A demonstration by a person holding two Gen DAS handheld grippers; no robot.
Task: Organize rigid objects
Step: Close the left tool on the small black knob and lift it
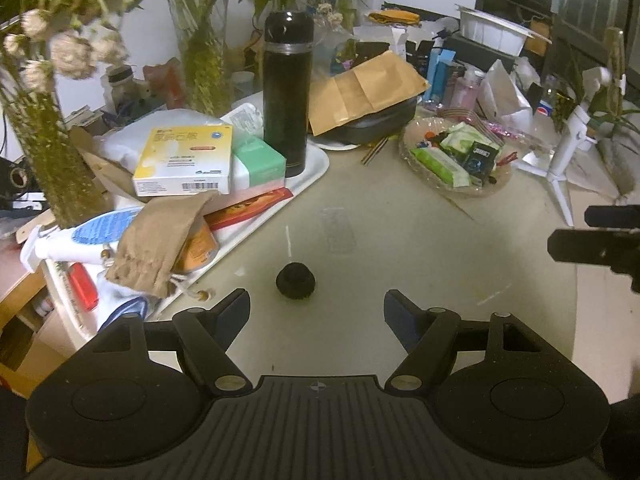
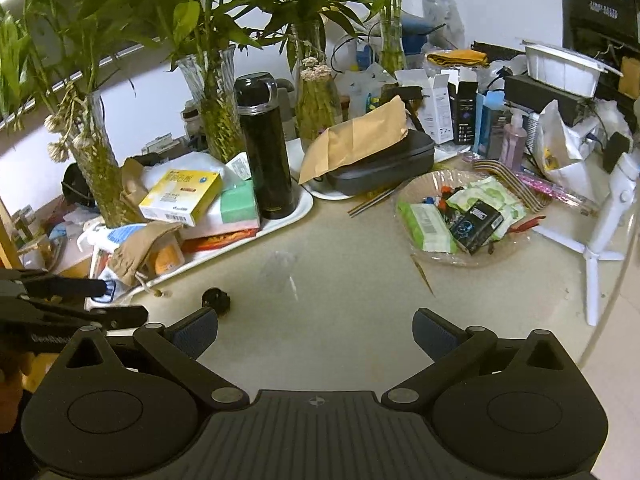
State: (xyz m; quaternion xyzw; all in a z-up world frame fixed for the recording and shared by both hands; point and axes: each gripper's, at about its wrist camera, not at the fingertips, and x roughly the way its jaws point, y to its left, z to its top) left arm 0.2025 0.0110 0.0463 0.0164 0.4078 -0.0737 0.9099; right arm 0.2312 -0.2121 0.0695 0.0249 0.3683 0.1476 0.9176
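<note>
In the left wrist view the left tongs (image 1: 317, 312) stand wide apart at the bottom of the frame with nothing between them; just above their gap, lower centre, a small black cap (image 1: 295, 281) lies alone on the bare tabletop (image 1: 400, 240). Left of centre a white tray (image 1: 312, 172) carries a tall black flask (image 1: 287, 96), a yellow box (image 1: 186, 160) and a brown pouch (image 1: 156, 240), all piled loosely; a basket (image 1: 456, 192) of packets sits right of centre. At the right edge the other tool shows only as dark bars. In the right wrist view the right tongs (image 2: 315, 334) are likewise spread and empty at the bottom; the cap (image 2: 216, 299) lies at lower left, just above the left finger, apart from the tray (image 2: 296, 208), with the flask (image 2: 266, 148) upright upper left of centre. Judging by this, sorting has barely begun: the cap is loose, nothing is gripped, and the clutter remains
</note>
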